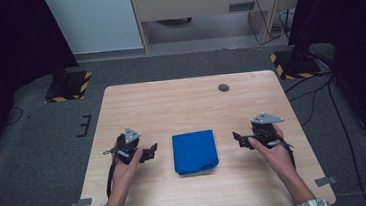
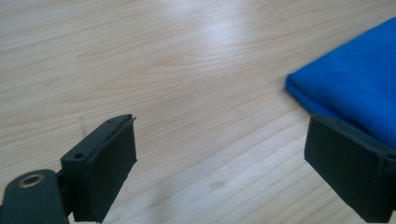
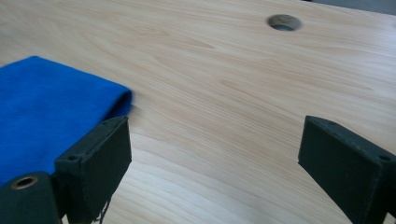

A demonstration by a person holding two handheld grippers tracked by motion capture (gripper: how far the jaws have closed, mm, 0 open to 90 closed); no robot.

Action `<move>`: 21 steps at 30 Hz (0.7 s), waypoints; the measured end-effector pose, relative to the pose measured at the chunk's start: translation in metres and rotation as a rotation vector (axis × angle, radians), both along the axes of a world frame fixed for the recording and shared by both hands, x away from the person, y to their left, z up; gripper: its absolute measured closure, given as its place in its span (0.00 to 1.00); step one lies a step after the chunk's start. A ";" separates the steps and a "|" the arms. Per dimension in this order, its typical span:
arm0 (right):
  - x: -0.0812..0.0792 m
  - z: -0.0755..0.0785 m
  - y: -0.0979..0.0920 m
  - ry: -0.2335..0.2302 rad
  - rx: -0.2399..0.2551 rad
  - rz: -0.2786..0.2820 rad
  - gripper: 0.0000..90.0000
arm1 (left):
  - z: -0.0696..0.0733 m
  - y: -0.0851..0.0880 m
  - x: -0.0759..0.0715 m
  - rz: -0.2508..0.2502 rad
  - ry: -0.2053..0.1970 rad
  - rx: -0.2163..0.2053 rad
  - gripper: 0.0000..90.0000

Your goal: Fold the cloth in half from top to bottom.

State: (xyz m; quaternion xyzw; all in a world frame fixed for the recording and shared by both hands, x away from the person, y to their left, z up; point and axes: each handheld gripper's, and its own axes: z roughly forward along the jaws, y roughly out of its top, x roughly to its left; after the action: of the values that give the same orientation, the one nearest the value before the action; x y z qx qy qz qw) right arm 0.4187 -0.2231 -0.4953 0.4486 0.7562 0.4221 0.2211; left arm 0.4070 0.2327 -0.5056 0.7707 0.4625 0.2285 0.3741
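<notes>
A folded blue cloth (image 1: 195, 151) lies flat near the middle of the wooden table (image 1: 186, 102). To its left my left gripper (image 1: 153, 150) is held low over the table, jaws pointing at the cloth and open with nothing between them. In the left gripper view (image 2: 219, 172) the cloth's corner (image 2: 355, 88) lies just beyond the right jaw. To the cloth's right my right gripper (image 1: 236, 138) is also open and empty, pointing toward the cloth. In the right gripper view (image 3: 212, 163) the cloth (image 3: 51, 107) lies behind the left jaw.
A round cable hole (image 1: 224, 87) sits in the table's far right part, also seen in the right gripper view as a hole (image 3: 284, 22). Grey carpet surrounds the table. Two black stand bases with yellow-black tape (image 1: 67, 86) (image 1: 295, 64) flank the far corners.
</notes>
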 end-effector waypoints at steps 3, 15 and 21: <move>0.001 -0.002 -0.010 0.006 -0.004 -0.027 0.11 | -0.002 0.007 0.002 0.016 0.006 0.006 0.09; 0.011 -0.028 -0.044 0.100 -0.064 -0.131 0.10 | -0.022 0.024 0.012 0.024 0.079 0.106 0.09; 0.018 -0.038 -0.047 0.147 -0.064 -0.152 0.10 | -0.028 0.024 0.015 0.022 0.104 0.102 0.06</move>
State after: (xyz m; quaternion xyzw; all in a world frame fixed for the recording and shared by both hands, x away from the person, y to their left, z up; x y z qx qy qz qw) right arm 0.4364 -0.2699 -0.5334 0.5273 0.7471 0.3456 0.2104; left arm 0.4216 0.2566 -0.5331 0.7944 0.4776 0.2156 0.3071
